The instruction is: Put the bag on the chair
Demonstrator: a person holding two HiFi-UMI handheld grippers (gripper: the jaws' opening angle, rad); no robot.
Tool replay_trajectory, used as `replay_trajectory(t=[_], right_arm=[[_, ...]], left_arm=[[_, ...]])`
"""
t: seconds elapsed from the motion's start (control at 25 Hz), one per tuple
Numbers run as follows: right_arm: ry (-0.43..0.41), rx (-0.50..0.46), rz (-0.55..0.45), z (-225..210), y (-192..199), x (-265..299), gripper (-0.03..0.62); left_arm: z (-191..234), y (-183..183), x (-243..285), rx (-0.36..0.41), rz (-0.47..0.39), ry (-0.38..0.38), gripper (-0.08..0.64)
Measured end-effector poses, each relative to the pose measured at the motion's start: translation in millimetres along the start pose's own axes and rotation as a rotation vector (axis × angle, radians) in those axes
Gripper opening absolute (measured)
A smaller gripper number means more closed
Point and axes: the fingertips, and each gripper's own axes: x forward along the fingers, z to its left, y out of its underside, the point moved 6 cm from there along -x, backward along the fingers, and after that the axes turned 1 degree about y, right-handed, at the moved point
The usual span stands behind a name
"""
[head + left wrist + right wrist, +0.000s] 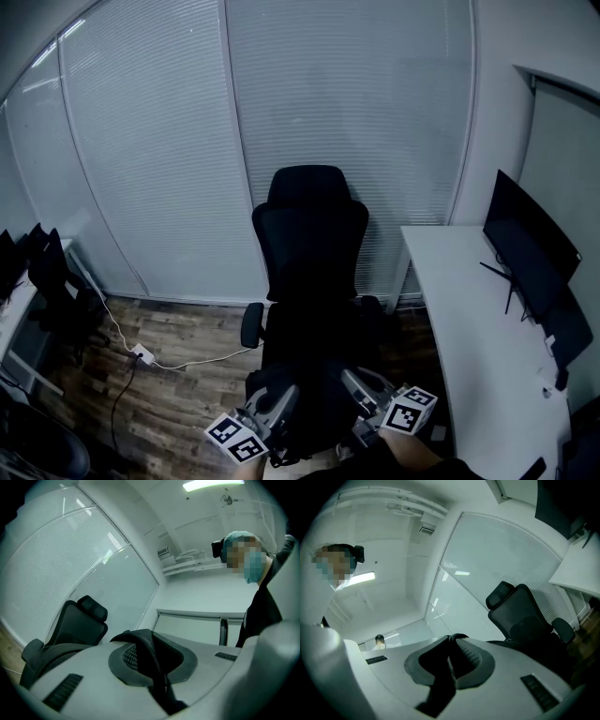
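A black office chair (pixel 311 244) stands in front of me against the blind-covered glass wall, facing me. The dark bag (pixel 319 398) hangs low between my two grippers, just before the chair's seat; its outline is hard to make out. My left gripper (pixel 281 401) is shut on a black woven strap (pixel 149 660) of the bag, with the chair (pixel 77 623) off to its left. My right gripper (pixel 361 386) is likewise shut on a black strap (pixel 449 667), and the chair (pixel 525 616) lies to its right. Both grippers point upward.
A white desk (pixel 469 319) with a dark monitor (pixel 530 248) runs along the right. A power strip with cables (pixel 141 354) lies on the wood floor at left, near other dark chairs (pixel 56 281). A distant person (pixel 379 641) shows in the right gripper view.
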Motion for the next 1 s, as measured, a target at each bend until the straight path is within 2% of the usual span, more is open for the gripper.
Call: replay_trajectory(t=[0.24, 0.6, 0.8, 1.0], right_arm=[[-0.034, 0.008, 0.03, -42, -25, 19, 0.055], [-0.093, -0.038, 0.065, -108, -79, 54, 0.055], [-0.125, -0.06, 0.079, -132, -102, 74, 0.055], [-0.115, -0.055, 0.065, -150, -116, 89, 0.055]], left_arm=[[26, 3, 38, 0.0, -0.023, -0.045, 0.035], [63, 2, 110, 0.034, -0.068, -0.108, 0.035], [82, 0, 137, 0.045, -0.097, -0.14, 0.035], [96, -5, 158, 0.053, -0.092, -0.142, 0.035]])
